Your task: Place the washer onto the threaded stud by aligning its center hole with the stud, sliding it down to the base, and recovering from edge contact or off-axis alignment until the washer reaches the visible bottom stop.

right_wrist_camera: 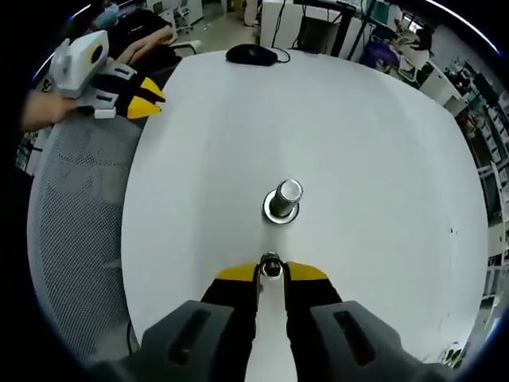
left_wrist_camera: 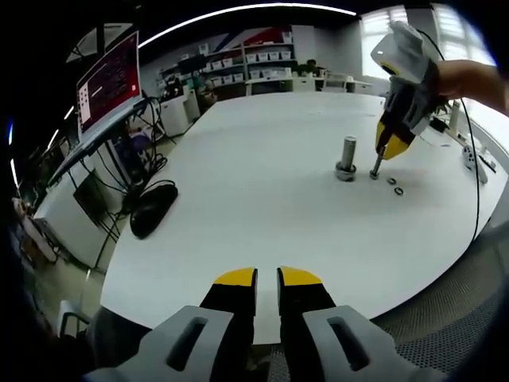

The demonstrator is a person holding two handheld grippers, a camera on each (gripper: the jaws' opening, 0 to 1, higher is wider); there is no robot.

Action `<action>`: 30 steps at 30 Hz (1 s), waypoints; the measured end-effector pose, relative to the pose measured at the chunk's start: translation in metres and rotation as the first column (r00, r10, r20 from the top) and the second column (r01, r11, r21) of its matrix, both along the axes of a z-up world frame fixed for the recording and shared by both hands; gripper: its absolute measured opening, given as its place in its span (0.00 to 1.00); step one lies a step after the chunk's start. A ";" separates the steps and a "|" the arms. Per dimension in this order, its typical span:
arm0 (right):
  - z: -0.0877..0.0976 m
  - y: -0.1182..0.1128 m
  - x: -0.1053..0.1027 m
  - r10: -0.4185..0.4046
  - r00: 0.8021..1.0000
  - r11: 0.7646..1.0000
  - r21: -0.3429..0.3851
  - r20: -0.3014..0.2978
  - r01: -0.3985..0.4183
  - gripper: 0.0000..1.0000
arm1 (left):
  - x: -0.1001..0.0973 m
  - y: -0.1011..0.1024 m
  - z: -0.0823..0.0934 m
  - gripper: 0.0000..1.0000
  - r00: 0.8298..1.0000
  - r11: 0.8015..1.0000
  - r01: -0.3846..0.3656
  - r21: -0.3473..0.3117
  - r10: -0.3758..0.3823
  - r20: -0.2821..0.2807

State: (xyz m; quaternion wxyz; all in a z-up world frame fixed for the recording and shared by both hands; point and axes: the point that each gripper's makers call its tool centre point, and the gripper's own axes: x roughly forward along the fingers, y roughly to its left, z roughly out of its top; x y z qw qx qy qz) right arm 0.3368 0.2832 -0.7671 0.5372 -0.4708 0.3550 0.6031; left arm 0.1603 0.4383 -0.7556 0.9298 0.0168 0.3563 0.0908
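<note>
The washer sits pinched between the yellow tips of the right tongs at lower centre of the right gripper view, held just short of the threaded stud. The white desk spans most of both views. A monitor stands at upper left of the left gripper view, and a black mouse lies at the desk's left edge. The stud stands upright on its round base at centre, with nothing on it. In the left gripper view the right tongs come down at upper right beside the stud. The left tongs, low at the desk's near edge, are nearly closed and hold nothing. Two small rings lie right of the stud.
</note>
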 end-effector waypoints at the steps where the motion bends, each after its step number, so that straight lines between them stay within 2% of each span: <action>1: -0.003 -0.001 0.001 -0.006 1.000 1.000 -0.011 0.000 0.006 0.14 | 0.000 0.000 0.000 0.08 1.000 1.000 0.000 0.000 0.000 0.000; 12: -0.022 -0.003 0.000 -0.020 0.999 0.999 -0.045 -0.032 0.018 0.14 | 0.001 0.001 0.002 0.08 1.000 1.000 -0.003 -0.002 0.003 0.012; 15: -0.027 -0.007 0.000 0.021 0.999 0.997 -0.068 -0.024 -0.023 0.15 | 0.000 0.001 0.001 0.08 1.000 1.000 -0.004 -0.001 0.004 0.009; 17: -0.029 -0.008 0.003 0.038 0.999 0.998 -0.059 -0.009 -0.038 0.17 | 0.000 0.001 0.001 0.08 1.000 1.000 -0.004 0.000 0.004 0.008; 23: -0.022 -0.015 0.002 -0.017 0.999 1.000 -0.024 -0.037 0.016 0.21 | 0.001 0.001 0.002 0.08 1.000 1.000 -0.006 0.000 0.006 0.015; 30: -0.024 -0.027 -0.005 0.013 0.998 0.999 -0.040 -0.059 -0.015 0.20 | 0.000 0.001 0.002 0.08 1.000 1.000 -0.008 0.000 0.008 0.011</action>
